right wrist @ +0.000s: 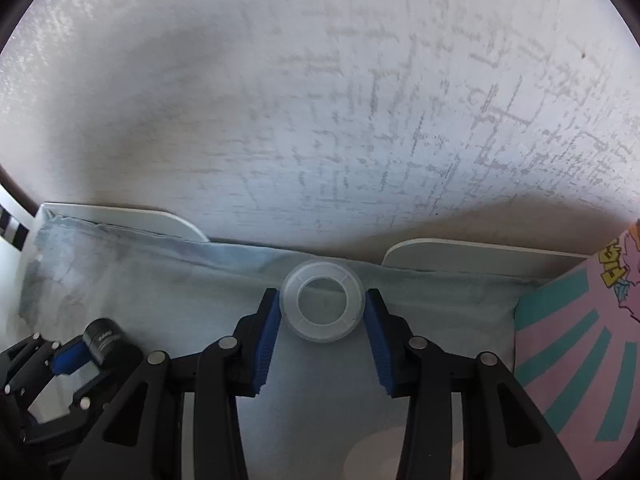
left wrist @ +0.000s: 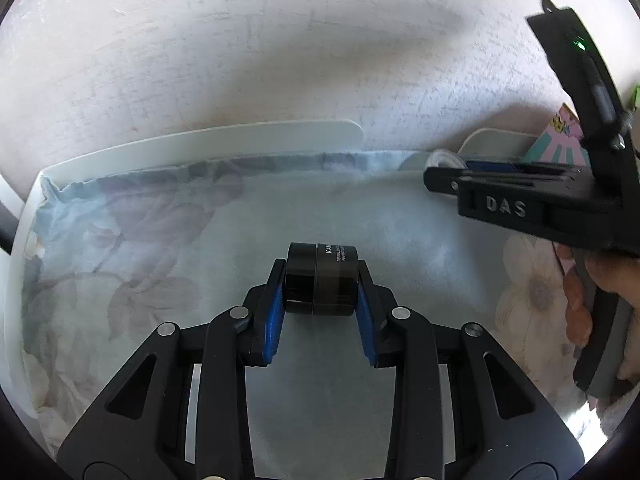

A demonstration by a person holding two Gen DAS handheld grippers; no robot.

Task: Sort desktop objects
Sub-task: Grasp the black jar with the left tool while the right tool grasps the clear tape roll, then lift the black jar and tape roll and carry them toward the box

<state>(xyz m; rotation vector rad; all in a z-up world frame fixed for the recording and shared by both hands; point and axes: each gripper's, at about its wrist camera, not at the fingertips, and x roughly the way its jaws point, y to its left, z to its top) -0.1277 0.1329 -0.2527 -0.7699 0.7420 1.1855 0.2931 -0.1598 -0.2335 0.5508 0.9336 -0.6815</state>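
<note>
**Both jaws closed on their pieces**

My left gripper [left wrist: 321,280] clamps the black jar [left wrist: 321,278], lying on its side, axis running pad to pad. My right gripper [right wrist: 322,306] pinches the clear lid [right wrist: 322,305] near the desk's back edge, opening facing me. Both sit centred; lift straight up.

Floral cloth [left wrist: 160,260] covers the white desk [left wrist: 240,132].

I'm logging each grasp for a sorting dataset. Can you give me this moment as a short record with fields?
surface: floral cloth against a pale wall
left gripper: pads pressed on a black jar lying on its side
right gripper: pads against a clear round lid
nearby: pink and teal box at right
</note>
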